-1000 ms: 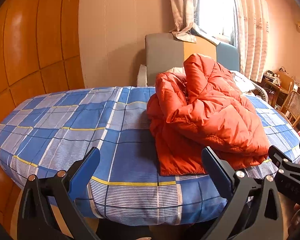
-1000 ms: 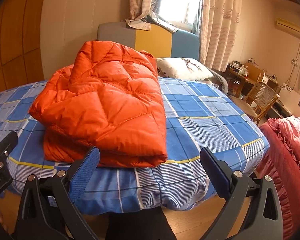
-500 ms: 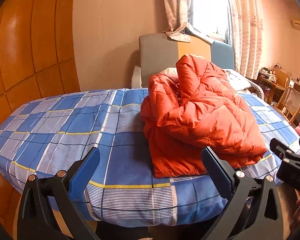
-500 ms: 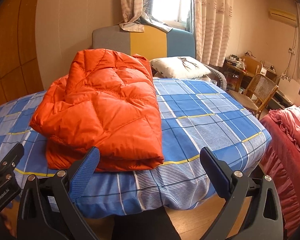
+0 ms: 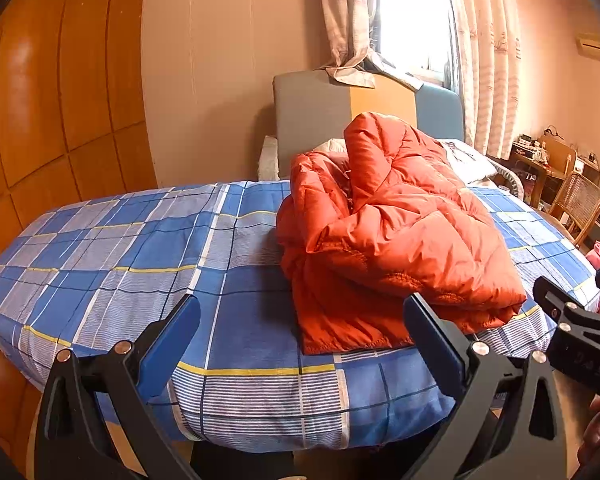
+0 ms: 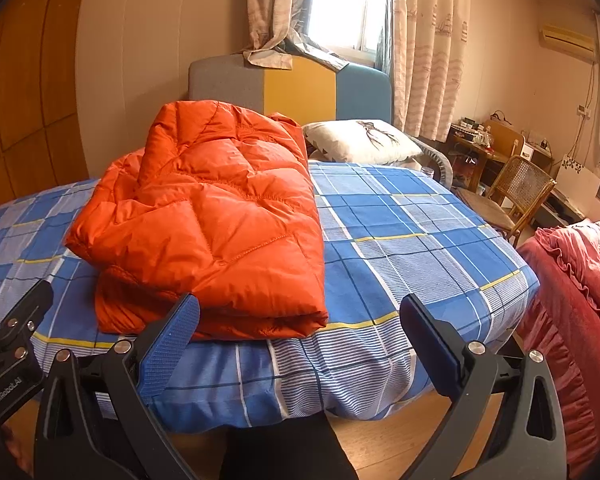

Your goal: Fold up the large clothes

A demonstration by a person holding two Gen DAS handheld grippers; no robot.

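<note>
The left claw [image 5: 300,340] is spread apart and empty off the bed's [image 5: 112,248] near edge. The orange jacket [image 6: 220,216] lies folded in a bundle (folding looks finished). The right claw [image 6: 300,340], equally apart, would only need to tidy the bundle.

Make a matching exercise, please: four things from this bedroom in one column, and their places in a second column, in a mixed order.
Things
1. jacket
2. pillow
3. chair
4. red cover

Places
A. on the floor, beyond the bed's far right corner
B. folded on the plaid sheet, toward the near edge
C. at the head of the bed, against the headboard
D. at the right edge of the view, beside the bed

Pairs: 1-B, 2-C, 3-A, 4-D
</note>
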